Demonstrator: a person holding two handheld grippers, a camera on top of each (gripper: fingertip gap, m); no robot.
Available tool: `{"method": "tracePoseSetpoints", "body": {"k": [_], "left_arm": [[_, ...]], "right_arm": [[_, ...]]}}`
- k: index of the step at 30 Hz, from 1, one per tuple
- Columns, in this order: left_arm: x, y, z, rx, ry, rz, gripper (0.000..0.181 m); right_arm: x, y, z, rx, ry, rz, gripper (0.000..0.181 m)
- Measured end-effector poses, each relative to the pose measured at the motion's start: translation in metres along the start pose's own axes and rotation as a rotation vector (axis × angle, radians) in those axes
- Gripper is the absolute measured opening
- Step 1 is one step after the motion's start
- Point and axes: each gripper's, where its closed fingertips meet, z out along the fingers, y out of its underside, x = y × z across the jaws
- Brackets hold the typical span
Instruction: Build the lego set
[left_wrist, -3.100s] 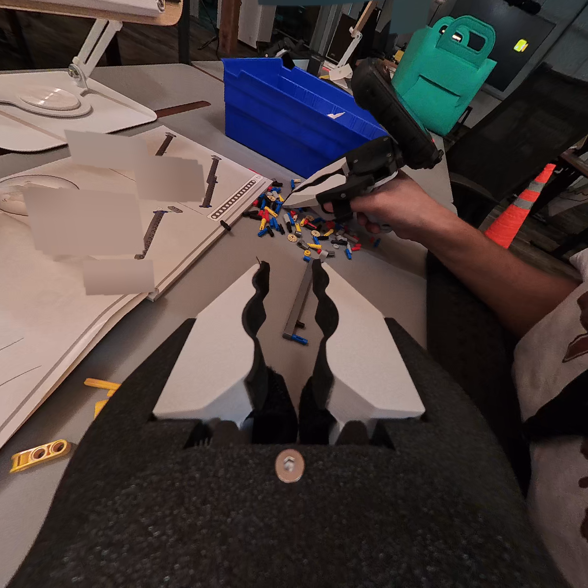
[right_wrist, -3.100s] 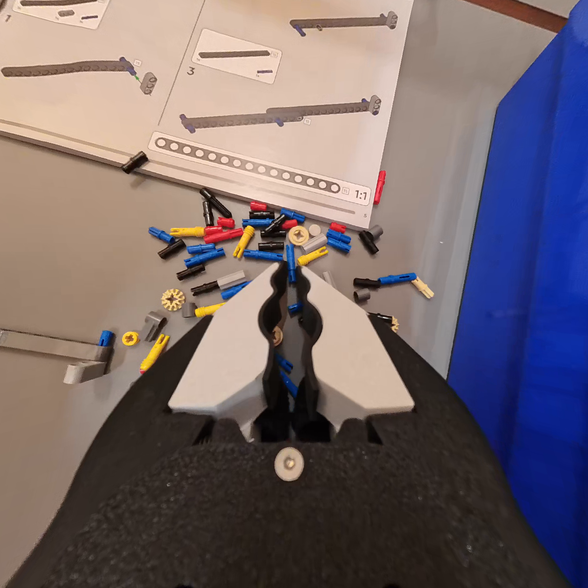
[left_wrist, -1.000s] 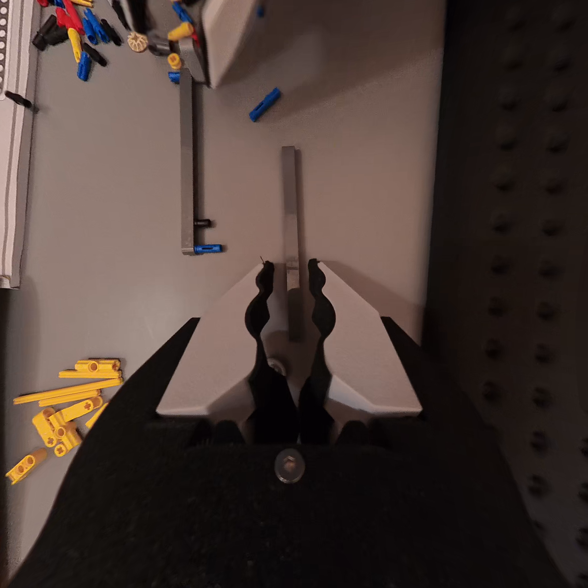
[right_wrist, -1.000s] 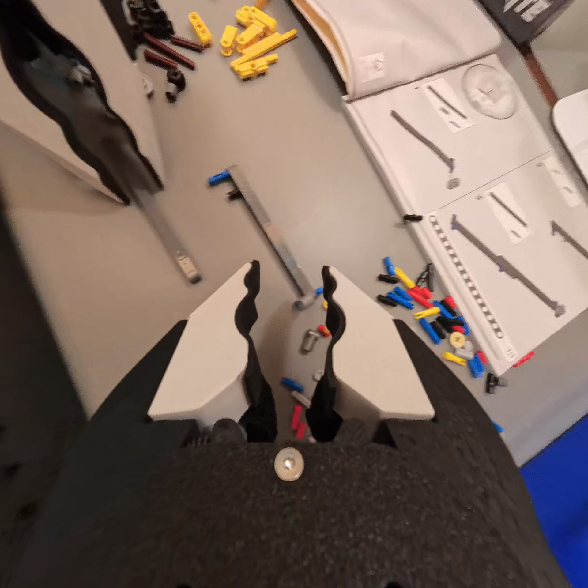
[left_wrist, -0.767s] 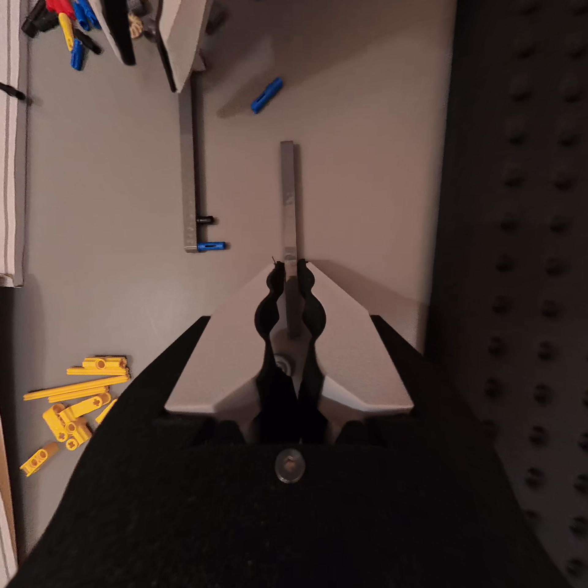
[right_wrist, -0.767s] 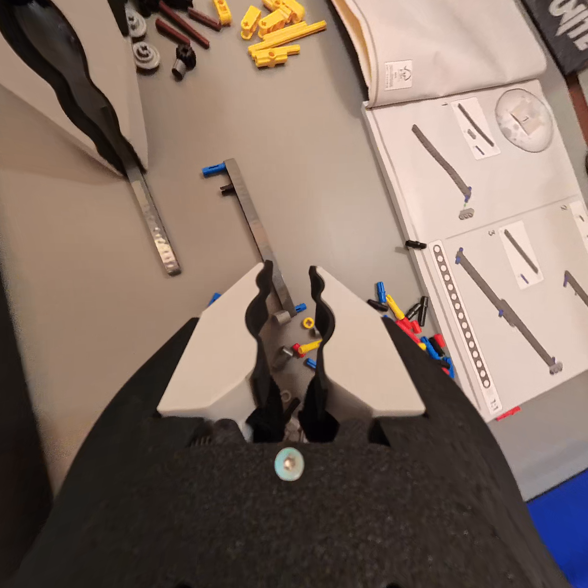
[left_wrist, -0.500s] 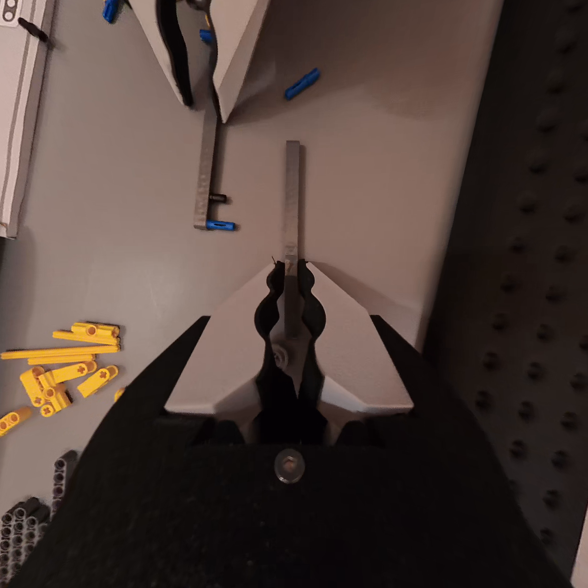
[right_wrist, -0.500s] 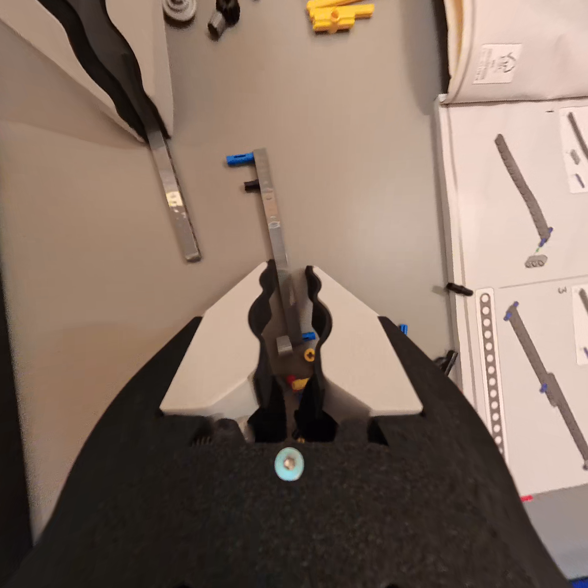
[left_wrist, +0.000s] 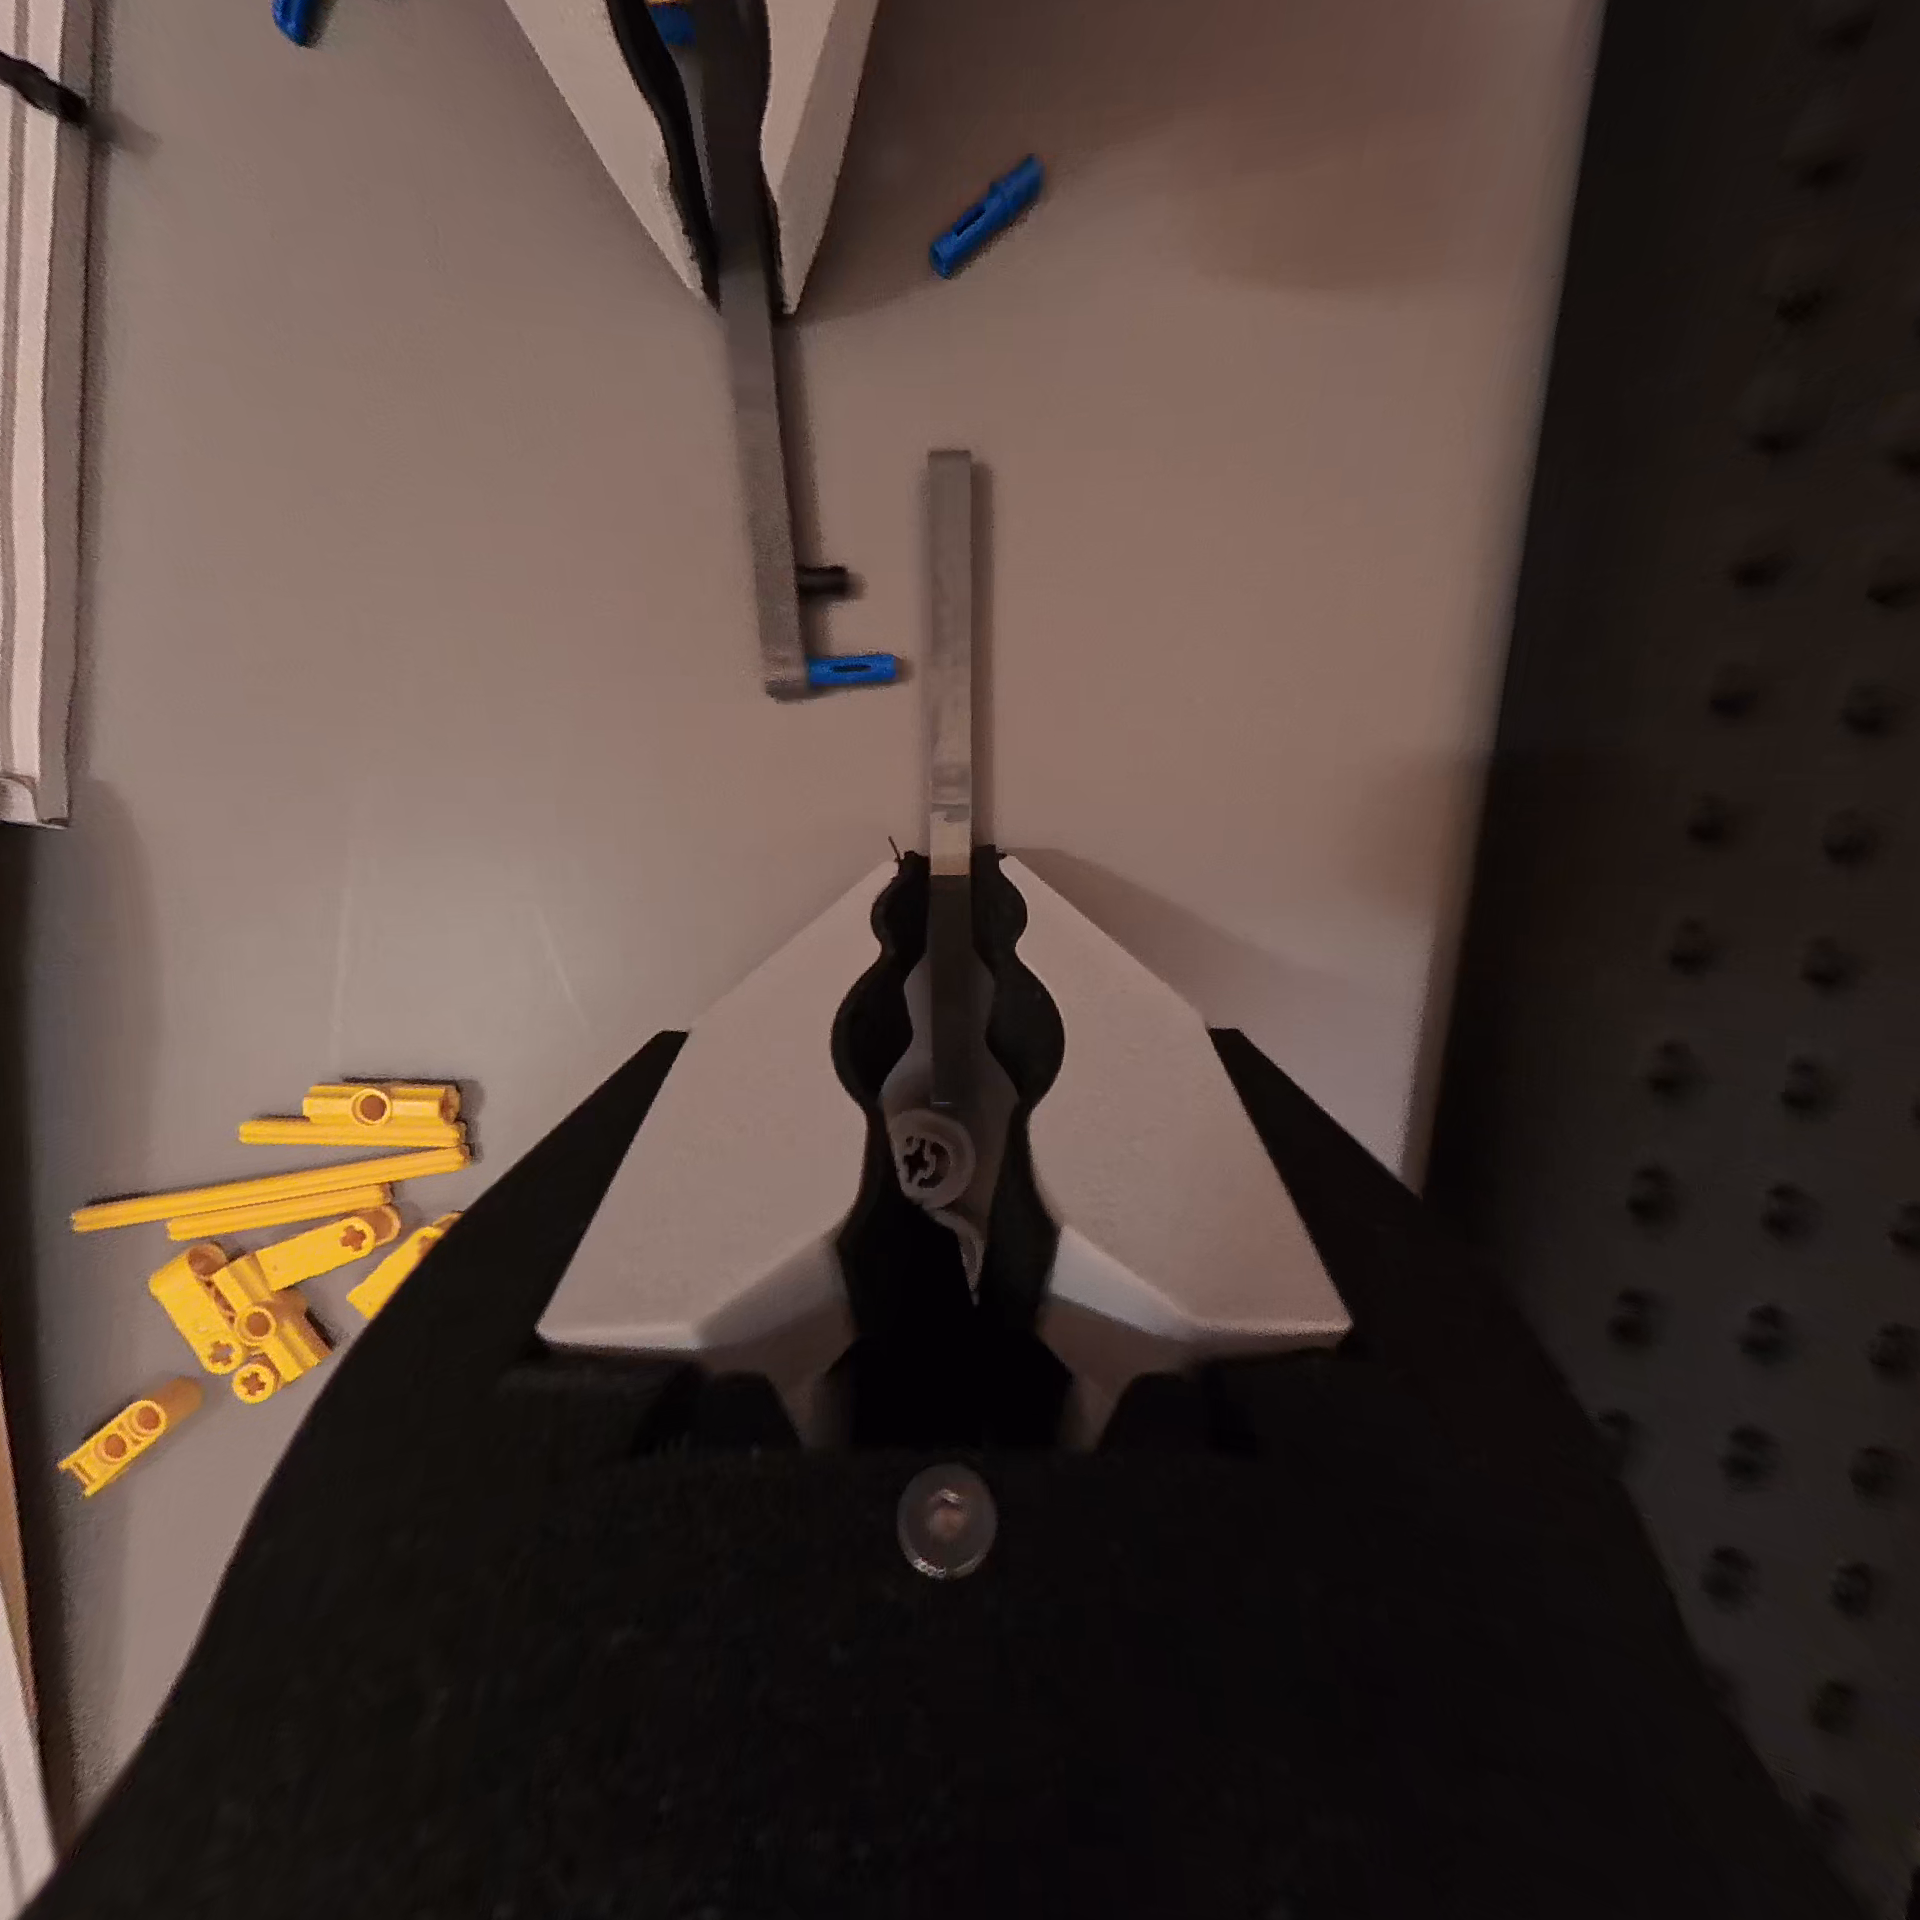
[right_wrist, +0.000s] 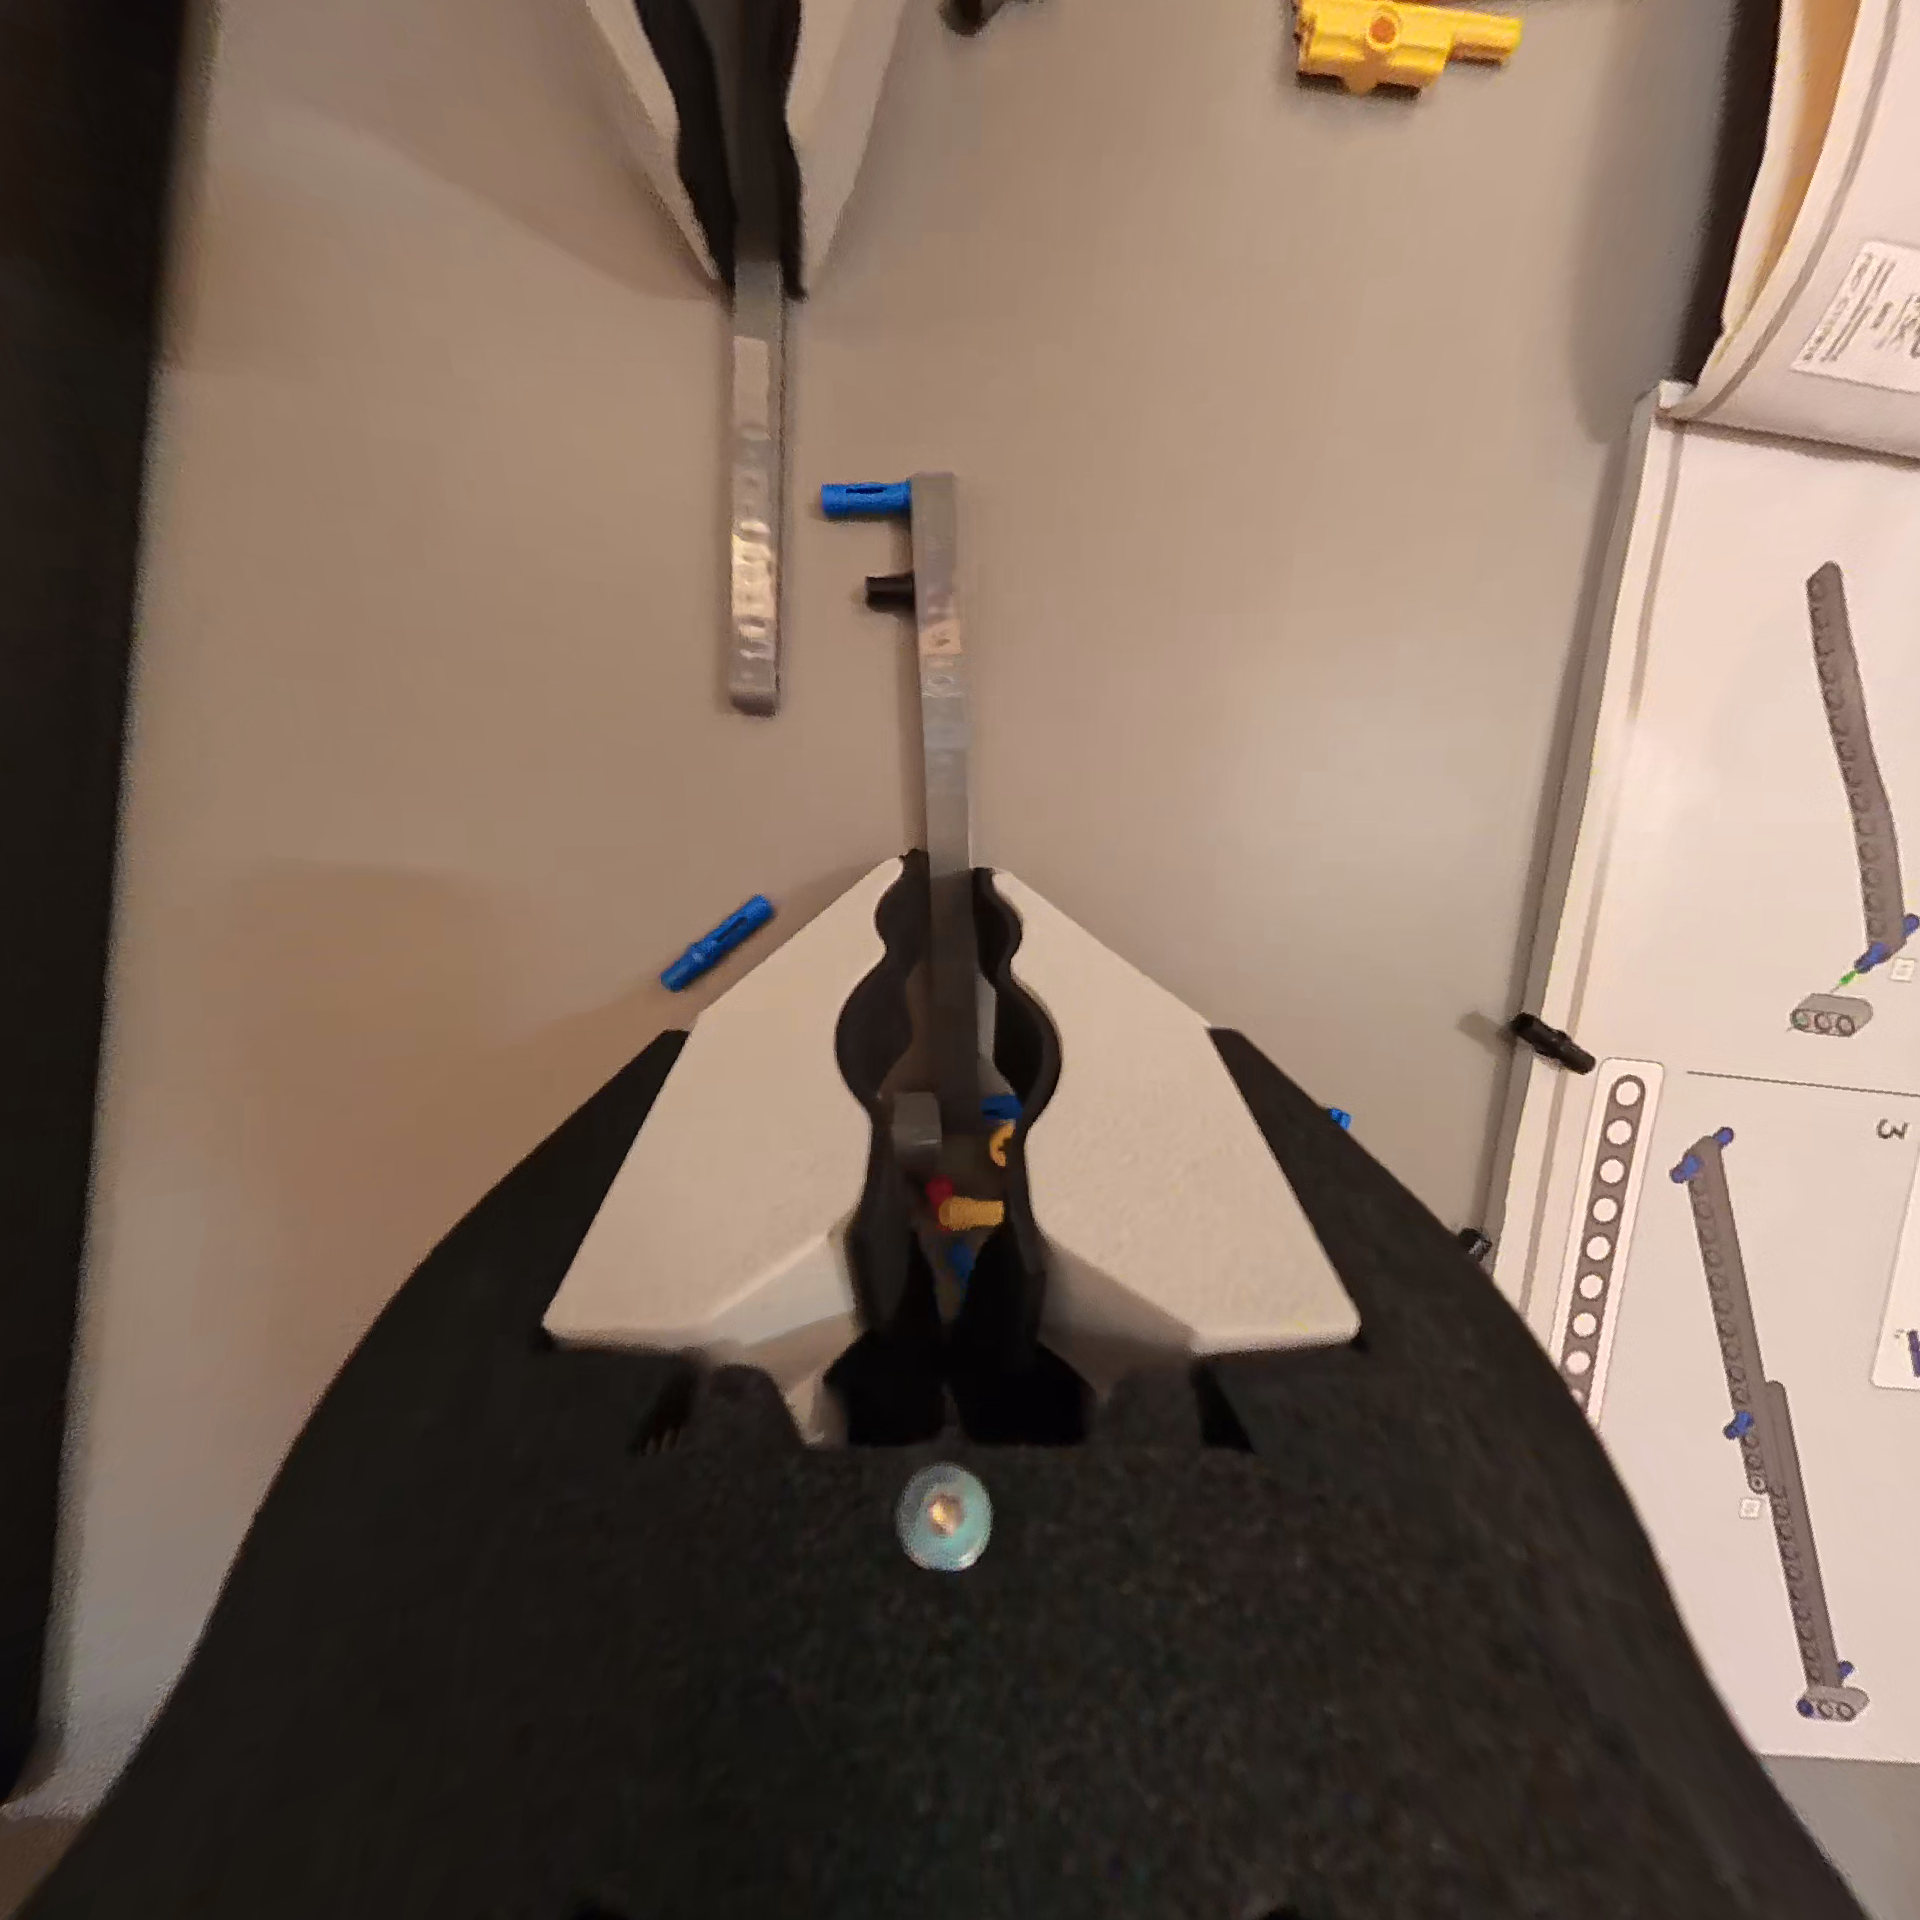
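Left wrist view, plain grey beam (left_wrist: 949, 665) clamped in left tool (left_wrist: 951, 854)

Each tool (left_wrist: 948, 857) (right_wrist: 943, 860) has pale grey wedge fingers (left_wrist: 748, 1132), wavy black pads, a black textured body (one silver screw (left_wrist: 945, 1522)).

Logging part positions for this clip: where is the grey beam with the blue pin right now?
The grey beam with the blue pin is clamped in the right gripper, pins pointing at the plain grey beam that the left gripper holds alongside.
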Motion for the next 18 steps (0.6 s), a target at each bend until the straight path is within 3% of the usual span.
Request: {"method": "tracePoseSetpoints", "body": {"k": [3,6,8,10,13,18], "left_arm": [[-0.001,-0.003,-0.005,0.03,0.004,0.005,0.019],[-0.01,-0.008,-0.045,0.183,-0.017,-0.055,0.029],[-0.014,0.007,-0.076,0.237,-0.028,-0.12,0.029],[-0.022,0.04,-0.092,0.181,-0.097,-0.139,0.027],[-0.021,0.079,-0.091,0.09,-0.123,-0.149,0.026],[0.0,0.06,-0.075,0.165,-0.078,-0.083,0.031]], "right_arm": [[0.002,-0.015,-0.011,0.044,0.04,0.04,0.028],[0.002,-0.028,-0.03,0.085,0.114,0.118,0.033],[-0.007,-0.037,-0.039,0.149,0.164,0.161,0.032],[-0.027,-0.051,-0.039,0.249,0.148,0.213,0.029],[-0.038,-0.05,-0.022,0.262,0.18,0.296,0.029],[-0.038,-0.074,0.0,0.345,0.258,0.356,0.026]]}}
